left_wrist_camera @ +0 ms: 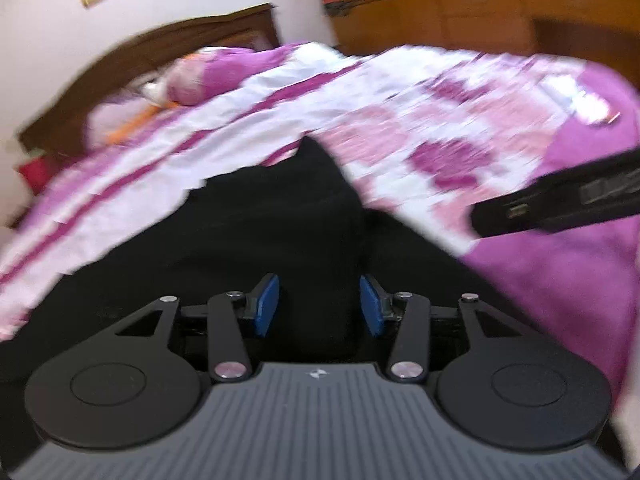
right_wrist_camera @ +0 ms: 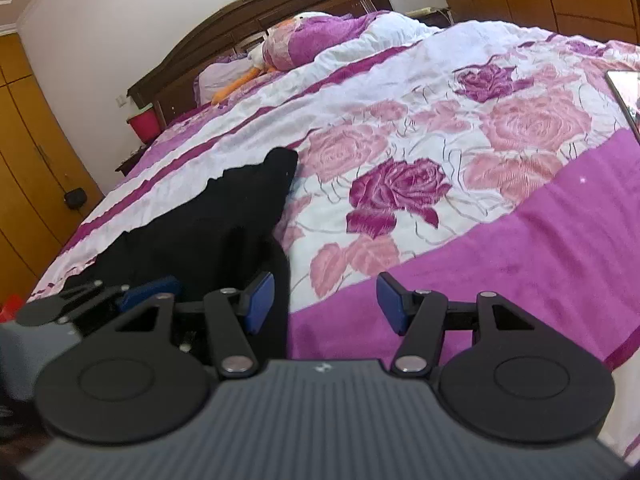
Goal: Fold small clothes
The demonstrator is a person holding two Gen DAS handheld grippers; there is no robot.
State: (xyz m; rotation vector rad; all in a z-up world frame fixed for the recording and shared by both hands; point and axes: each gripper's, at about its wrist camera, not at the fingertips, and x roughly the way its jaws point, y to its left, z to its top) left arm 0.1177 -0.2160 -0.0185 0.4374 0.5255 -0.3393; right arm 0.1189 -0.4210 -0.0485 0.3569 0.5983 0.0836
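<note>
Black garment (right_wrist_camera: 224, 216) lies limp on the floral bedspread (right_wrist_camera: 440, 152), left gripper (left_wrist_camera: 319, 306) and right gripper (right_wrist_camera: 325, 302) both gaping over its near edge, nothing pinched; soft, light, likely slumps—grab hem corners.

Both cameras sit low and close over the bed (right_wrist_camera: 520, 248), tilted down towards the headboard (right_wrist_camera: 280, 4), sharing the black garment (left_wrist_camera: 260, 232).

1. The bed cover (right_wrist_camera: 500, 248) to the right of the black garment (right_wrist_camera: 224, 220) lies bare and passable.
2. A phone (right_wrist_camera: 626, 94) lies near the bed's far right edge.
3. Pillows (right_wrist_camera: 304, 44) and a headboard (right_wrist_camera: 256, 20) close off the far end.
4. The left tool (right_wrist_camera: 148, 292) crowds the right tool's (right_wrist_camera: 326, 302) left side.
</note>
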